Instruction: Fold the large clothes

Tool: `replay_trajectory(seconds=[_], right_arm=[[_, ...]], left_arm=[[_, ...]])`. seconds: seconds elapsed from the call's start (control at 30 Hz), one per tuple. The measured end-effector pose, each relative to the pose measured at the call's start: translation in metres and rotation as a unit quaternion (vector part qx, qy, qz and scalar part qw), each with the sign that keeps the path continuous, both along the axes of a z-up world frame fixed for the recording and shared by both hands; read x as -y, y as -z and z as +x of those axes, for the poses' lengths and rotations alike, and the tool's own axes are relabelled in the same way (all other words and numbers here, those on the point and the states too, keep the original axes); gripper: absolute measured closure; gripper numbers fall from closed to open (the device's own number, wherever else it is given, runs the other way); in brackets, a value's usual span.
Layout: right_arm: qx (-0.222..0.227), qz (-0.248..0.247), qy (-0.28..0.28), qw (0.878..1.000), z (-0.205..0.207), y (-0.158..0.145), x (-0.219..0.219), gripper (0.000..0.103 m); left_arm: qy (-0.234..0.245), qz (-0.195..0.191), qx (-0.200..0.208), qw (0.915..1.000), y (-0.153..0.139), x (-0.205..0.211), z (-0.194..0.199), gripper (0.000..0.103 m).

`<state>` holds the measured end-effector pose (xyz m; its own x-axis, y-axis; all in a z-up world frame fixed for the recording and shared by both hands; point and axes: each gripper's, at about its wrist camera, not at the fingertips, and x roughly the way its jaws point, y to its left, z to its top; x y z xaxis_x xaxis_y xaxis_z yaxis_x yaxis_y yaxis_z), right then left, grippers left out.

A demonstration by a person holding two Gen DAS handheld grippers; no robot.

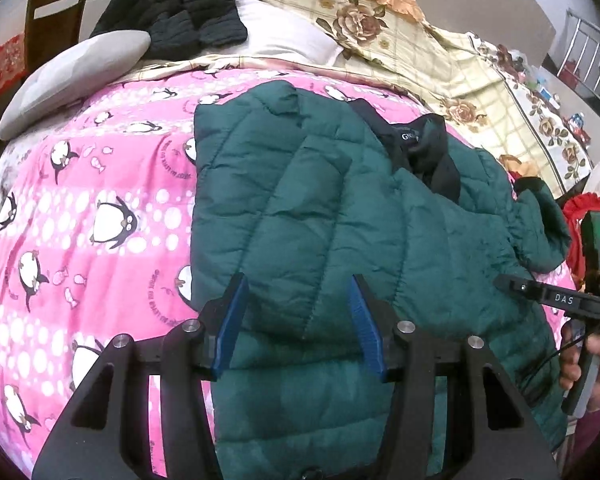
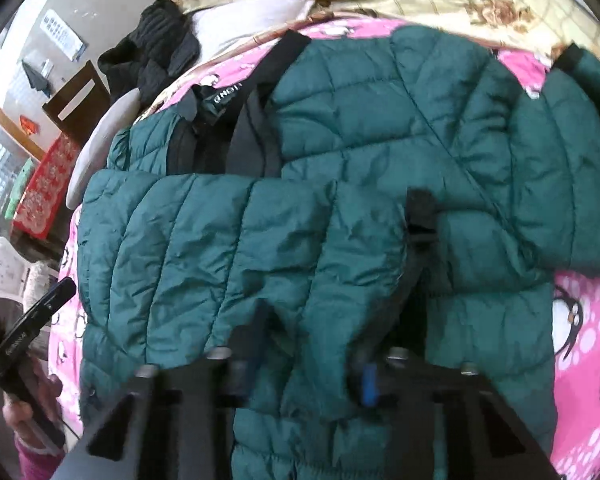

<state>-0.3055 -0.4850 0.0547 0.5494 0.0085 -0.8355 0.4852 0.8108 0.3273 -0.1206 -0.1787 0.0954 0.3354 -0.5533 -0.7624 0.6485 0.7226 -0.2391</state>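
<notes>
The green jacket lies on the pink blanket. The left gripper hovers open above it. The right gripper pinches a jacket fold.

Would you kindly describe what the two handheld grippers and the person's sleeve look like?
The left gripper has a black frame, silver bolts and ribbed blue pads. The right gripper matches; the left wrist view shows white "DAS" lettering, a green light and a thin black cable. The sleeve is magenta.
</notes>
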Motion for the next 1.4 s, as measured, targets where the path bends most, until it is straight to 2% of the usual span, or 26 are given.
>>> replay_trajectory(seconds=[0.1, 0.23, 0.33, 0.47, 0.63, 0.83, 0.97, 1.03, 1.07, 1.2, 1.4], right_arm=[[0.014, -0.044, -0.003, 0.999, -0.001, -0.014, -0.004, 0.092], [0.041, -0.090, -0.011, 0.995, -0.006, -0.035, -0.006, 0.095], [0.054, -0.135, 0.005, 0.989, -0.009, -0.053, -0.004, 0.095], [0.056, -0.193, 0.022, 0.979, -0.004, -0.072, 0.007, 0.095], [0.044, -0.256, 0.038, 0.965, 0.012, -0.073, 0.015, 0.095], [0.011, -0.239, 0.058, 0.969, 0.036, -0.042, 0.040, 0.095], [-0.008, -0.208, 0.076, 0.975, 0.042, -0.017, 0.056, 0.095], [-0.013, -0.179, 0.084, 0.980, 0.043, -0.008, 0.063, 0.082], [-0.013, -0.176, 0.095, 0.980, 0.040, -0.007, 0.064, 0.064], [0.018, -0.161, 0.101, 0.982, 0.022, -0.022, 0.060, 0.055], [0.057, -0.163, 0.074, 0.982, -0.005, -0.061, 0.030, 0.055]], left_arm=[[-0.003, 0.002, 0.003, 1.0000, -0.001, 0.000, 0.000, 0.052], [-0.009, 0.000, -0.004, 1.0000, 0.000, 0.002, 0.004, 0.052], [-0.014, -0.007, -0.011, 0.9998, 0.000, 0.002, 0.006, 0.052], [-0.020, -0.009, -0.007, 0.9997, -0.002, 0.007, 0.008, 0.052], [-0.028, 0.000, 0.001, 0.9996, 0.002, 0.022, 0.010, 0.052], [-0.036, 0.029, 0.011, 0.9989, 0.017, 0.040, 0.014, 0.052], [-0.038, 0.044, 0.022, 0.9981, 0.024, 0.048, 0.014, 0.052], [-0.040, 0.052, 0.030, 0.9974, 0.026, 0.051, 0.013, 0.052], [-0.040, 0.053, 0.032, 0.9973, 0.027, 0.052, 0.013, 0.052], [-0.041, 0.051, 0.032, 0.9973, 0.028, 0.051, 0.015, 0.052], [-0.043, 0.051, 0.034, 0.9972, 0.028, 0.050, 0.015, 0.052]])
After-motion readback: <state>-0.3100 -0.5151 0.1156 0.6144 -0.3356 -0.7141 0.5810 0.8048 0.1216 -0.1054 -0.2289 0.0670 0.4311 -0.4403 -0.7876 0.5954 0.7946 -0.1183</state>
